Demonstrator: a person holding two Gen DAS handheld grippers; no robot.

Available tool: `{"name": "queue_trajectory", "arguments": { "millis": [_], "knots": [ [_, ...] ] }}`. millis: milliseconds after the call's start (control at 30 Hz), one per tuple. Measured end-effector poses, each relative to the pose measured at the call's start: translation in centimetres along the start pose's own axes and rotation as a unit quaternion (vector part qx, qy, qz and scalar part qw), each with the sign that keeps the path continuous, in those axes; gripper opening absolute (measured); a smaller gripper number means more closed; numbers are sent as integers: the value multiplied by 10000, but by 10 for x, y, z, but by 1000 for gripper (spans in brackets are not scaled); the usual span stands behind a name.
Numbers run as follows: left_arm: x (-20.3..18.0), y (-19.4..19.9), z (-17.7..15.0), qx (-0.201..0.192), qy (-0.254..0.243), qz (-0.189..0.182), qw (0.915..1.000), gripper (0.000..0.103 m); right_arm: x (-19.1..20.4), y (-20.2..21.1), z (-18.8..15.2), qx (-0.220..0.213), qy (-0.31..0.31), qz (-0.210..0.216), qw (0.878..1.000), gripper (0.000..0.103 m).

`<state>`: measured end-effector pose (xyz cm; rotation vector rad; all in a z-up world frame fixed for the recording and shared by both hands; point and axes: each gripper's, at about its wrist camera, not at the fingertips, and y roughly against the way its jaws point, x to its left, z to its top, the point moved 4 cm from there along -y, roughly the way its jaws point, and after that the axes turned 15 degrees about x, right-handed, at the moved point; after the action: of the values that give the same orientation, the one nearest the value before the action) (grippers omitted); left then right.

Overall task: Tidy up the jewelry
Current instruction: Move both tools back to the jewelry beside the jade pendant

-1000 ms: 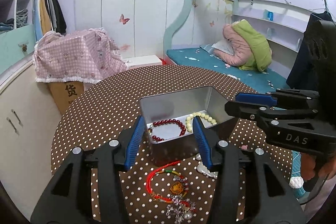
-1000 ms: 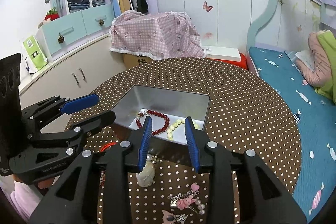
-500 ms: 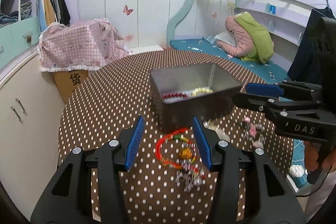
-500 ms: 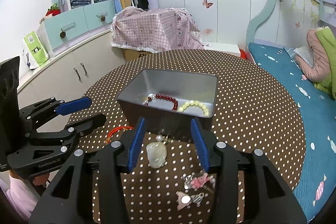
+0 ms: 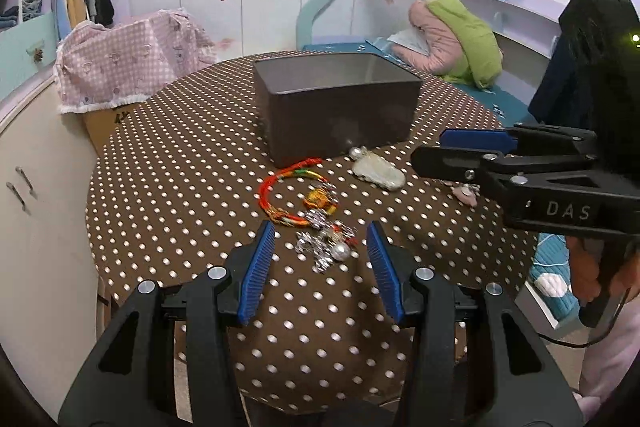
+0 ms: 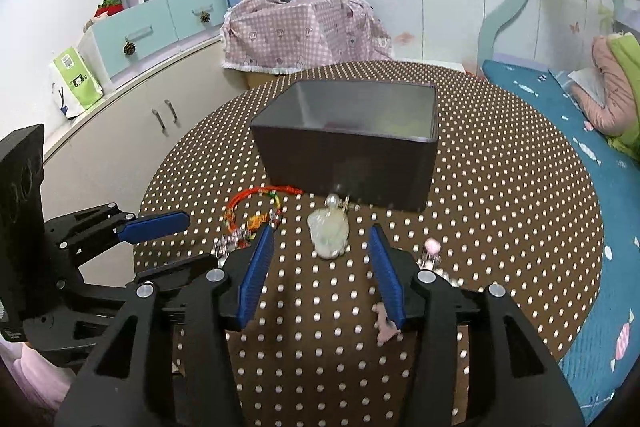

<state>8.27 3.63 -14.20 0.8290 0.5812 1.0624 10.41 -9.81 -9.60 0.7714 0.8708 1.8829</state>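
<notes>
Both grippers hover low over the brown polka-dot round table (image 5: 168, 187), jaws wide and empty. The left gripper (image 5: 321, 255) frames a silver beaded charm cluster (image 5: 326, 247) (red woven cord bracelet (image 5: 280, 197) at 11 o'clock). The right gripper (image 6: 320, 259) frames a pale jade pendant (image 6: 329, 233), the dark grey metal rectangular box (image 6: 348, 151) at 12 o'clock.

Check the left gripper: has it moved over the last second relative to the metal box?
Yes. The left gripper has pulled back and dropped: it framed the metal box before, and its open jaws now frame the silver charm cluster on the table.
</notes>
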Motion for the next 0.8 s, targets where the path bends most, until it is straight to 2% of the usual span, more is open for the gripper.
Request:
{"name": "queue_trajectory", "arguments": {
  "millis": [200, 267, 333, 467, 800],
  "knots": [
    [-14, -3, 0, -35, -112, -152, 9998, 47, -1, -1, -9, 65, -90, 44, 9999, 47],
    [-16, -8, 0, 41, -110, -164, 9998, 36, -1, 0, -11, 59, -101, 61, 9999, 47],
    [-16, -11, -1, 97, -73, -176, 9998, 35, -2, 1, -13, 61, -128, 58, 9999, 47],
    [-17, -14, 0, 111, -69, -237, 9996, 26, -3, -1, -14, 82, -169, 78, 9998, 47],
    [-14, -19, 0, 212, 22, -137, 9997, 10, -6, -3, -15, 113, -192, 95, 9997, 47]
  ]
}}
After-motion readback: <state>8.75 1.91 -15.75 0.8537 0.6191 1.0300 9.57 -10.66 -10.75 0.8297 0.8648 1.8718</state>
